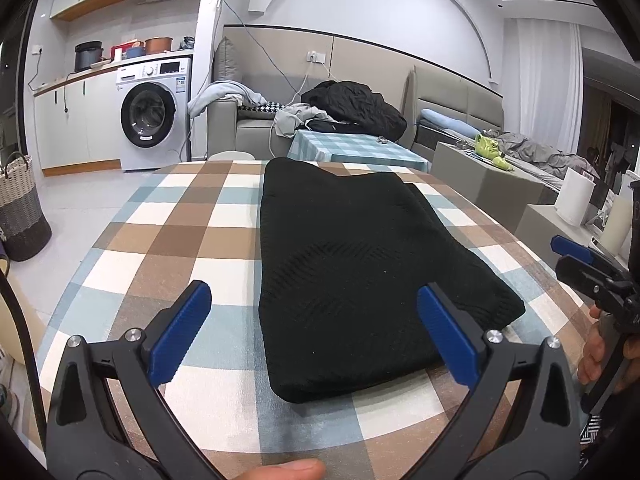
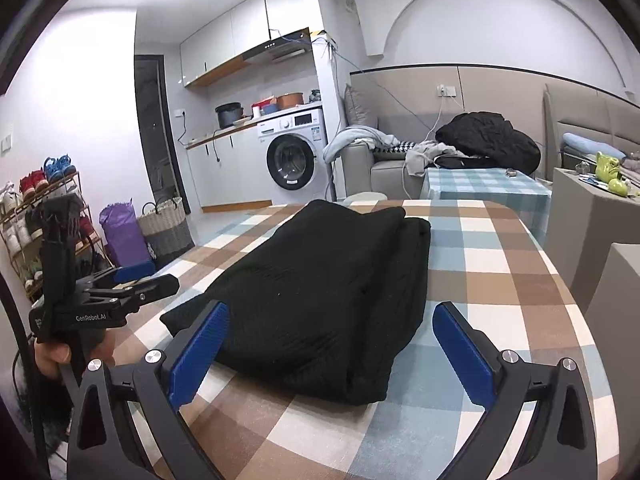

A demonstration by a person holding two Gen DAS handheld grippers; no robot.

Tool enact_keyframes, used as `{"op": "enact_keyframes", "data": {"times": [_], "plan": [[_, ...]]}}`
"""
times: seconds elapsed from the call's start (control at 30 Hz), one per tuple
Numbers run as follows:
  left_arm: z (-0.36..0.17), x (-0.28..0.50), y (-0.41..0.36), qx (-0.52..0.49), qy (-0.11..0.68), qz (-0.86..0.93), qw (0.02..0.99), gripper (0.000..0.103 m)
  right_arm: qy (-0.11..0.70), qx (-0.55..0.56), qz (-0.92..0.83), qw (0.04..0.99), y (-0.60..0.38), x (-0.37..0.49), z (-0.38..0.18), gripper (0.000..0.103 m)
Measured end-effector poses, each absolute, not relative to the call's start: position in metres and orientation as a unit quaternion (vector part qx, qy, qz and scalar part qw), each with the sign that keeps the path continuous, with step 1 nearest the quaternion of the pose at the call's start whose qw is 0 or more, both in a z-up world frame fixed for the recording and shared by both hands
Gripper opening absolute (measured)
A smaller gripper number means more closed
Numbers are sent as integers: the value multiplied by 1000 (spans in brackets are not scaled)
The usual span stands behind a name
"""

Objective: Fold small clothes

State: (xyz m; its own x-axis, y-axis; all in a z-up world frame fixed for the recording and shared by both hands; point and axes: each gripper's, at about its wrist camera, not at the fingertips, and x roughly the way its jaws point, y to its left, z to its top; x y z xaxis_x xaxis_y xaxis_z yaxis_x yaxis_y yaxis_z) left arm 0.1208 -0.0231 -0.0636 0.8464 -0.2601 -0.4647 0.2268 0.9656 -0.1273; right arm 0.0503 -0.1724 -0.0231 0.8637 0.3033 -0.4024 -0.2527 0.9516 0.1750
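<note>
A black knit garment (image 1: 352,264) lies folded into a long thick rectangle on the checked tablecloth (image 1: 168,248). My left gripper (image 1: 316,324) is open and empty, just above the garment's near end. It also shows at the left of the right wrist view (image 2: 136,276). The garment (image 2: 320,288) lies in the middle of the right wrist view. My right gripper (image 2: 332,344) is open and empty at its near right corner, and appears at the right edge of the left wrist view (image 1: 576,256).
Beyond the table stand a small checked side table (image 1: 352,148), a sofa with a black jacket (image 1: 356,108), a washing machine (image 1: 154,114) and a woven basket (image 1: 20,208). A shoe rack (image 2: 40,208) stands at left. Grey boxes (image 2: 592,224) stand at right.
</note>
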Motion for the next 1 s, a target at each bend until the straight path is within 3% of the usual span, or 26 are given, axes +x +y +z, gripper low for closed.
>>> {"op": "enact_keyframes", "data": {"times": [1.0], "plan": [[-68, 125, -24, -34, 251, -130, 959, 102, 232, 37, 138, 962, -163, 55, -27, 103]]}}
